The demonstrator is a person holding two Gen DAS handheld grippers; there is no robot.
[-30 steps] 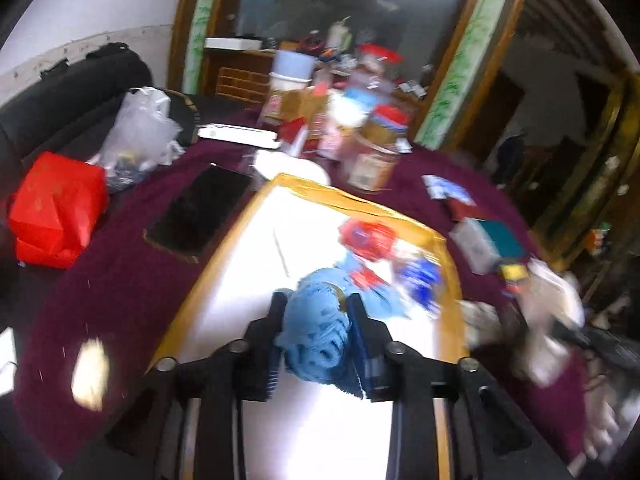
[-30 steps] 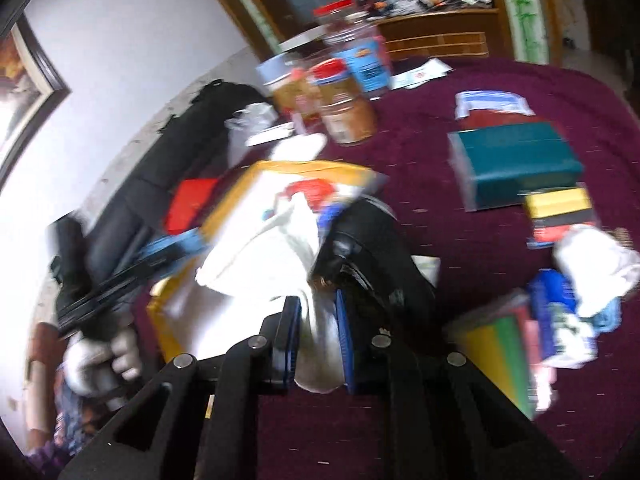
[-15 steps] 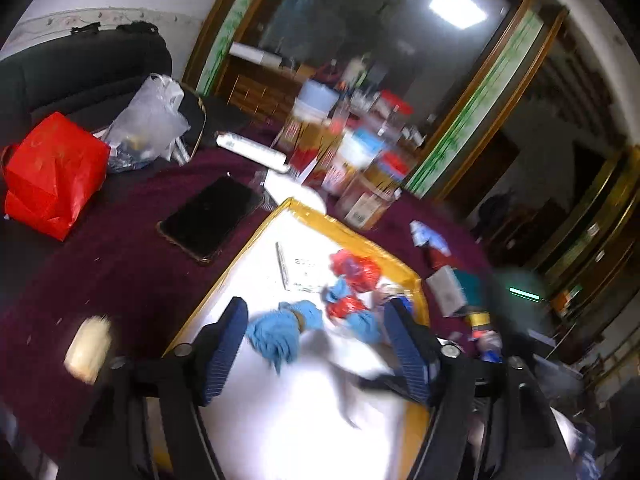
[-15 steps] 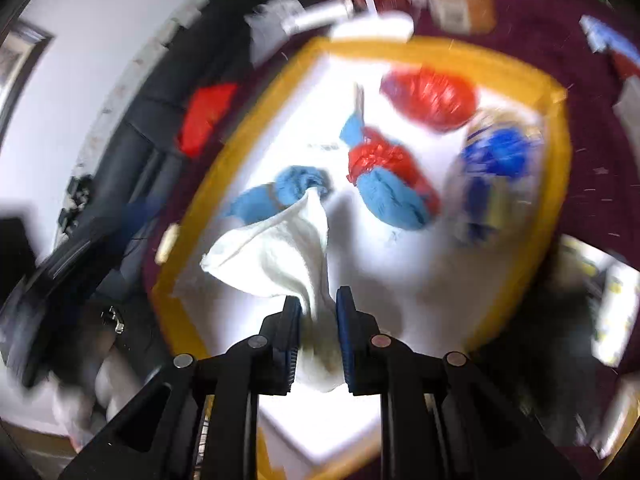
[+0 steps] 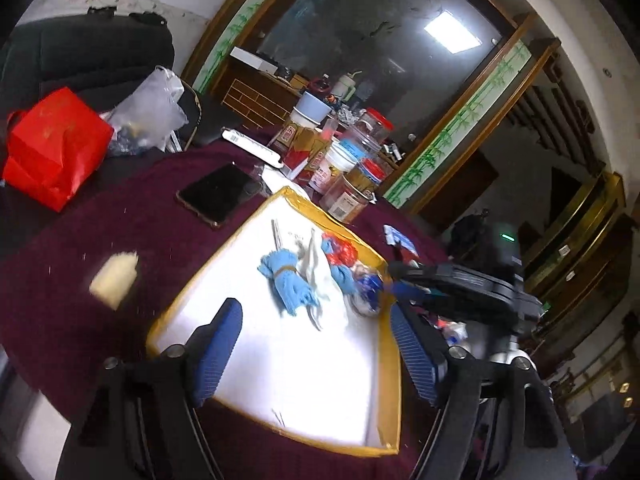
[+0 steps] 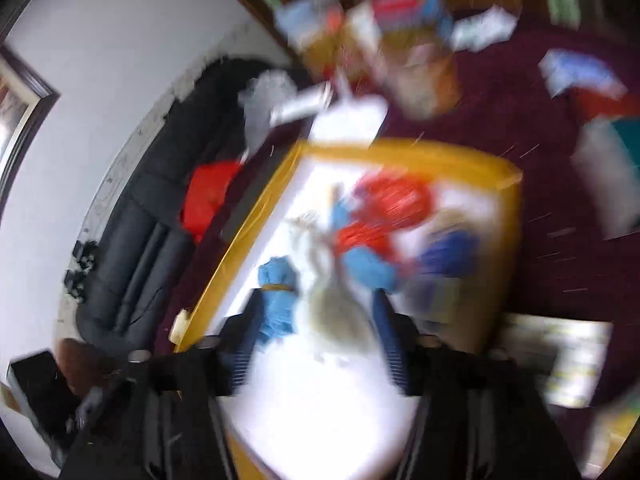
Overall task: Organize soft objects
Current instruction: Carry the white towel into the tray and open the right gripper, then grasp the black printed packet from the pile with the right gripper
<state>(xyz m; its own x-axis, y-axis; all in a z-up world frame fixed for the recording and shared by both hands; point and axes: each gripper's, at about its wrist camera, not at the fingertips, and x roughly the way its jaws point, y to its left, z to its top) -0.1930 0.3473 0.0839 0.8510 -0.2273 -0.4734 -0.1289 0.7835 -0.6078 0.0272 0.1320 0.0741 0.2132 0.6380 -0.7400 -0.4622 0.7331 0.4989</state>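
Observation:
A white tray with a yellow rim (image 5: 188, 300) (image 6: 248, 232) lies on the maroon tablecloth. On it lie a light blue bundled cloth (image 5: 290, 280) (image 6: 278, 292), a white cloth (image 5: 316, 268) (image 6: 332, 296), red pieces (image 5: 340, 252) (image 6: 384, 208) and a dark blue piece (image 5: 366, 284) (image 6: 448, 256). My left gripper (image 5: 316, 356) is open and empty above the tray's near part. My right gripper (image 6: 316, 348) is open over the white cloth; this view is blurred. The right gripper also shows in the left wrist view (image 5: 416, 280) at the tray's right edge.
A black phone (image 5: 218, 198) and a pale small block (image 5: 114, 280) lie left of the tray. Jars and boxes (image 5: 344, 168) crowd the far side. A red bag (image 5: 52, 148) and a plastic bag (image 5: 148, 112) sit at the far left. Books (image 6: 600, 160) lie to the right.
My left gripper opened, let the light blue cloth down on the tray and drew back. My right gripper carried the white cloth over the tray and opened, leaving it beside the blue one.

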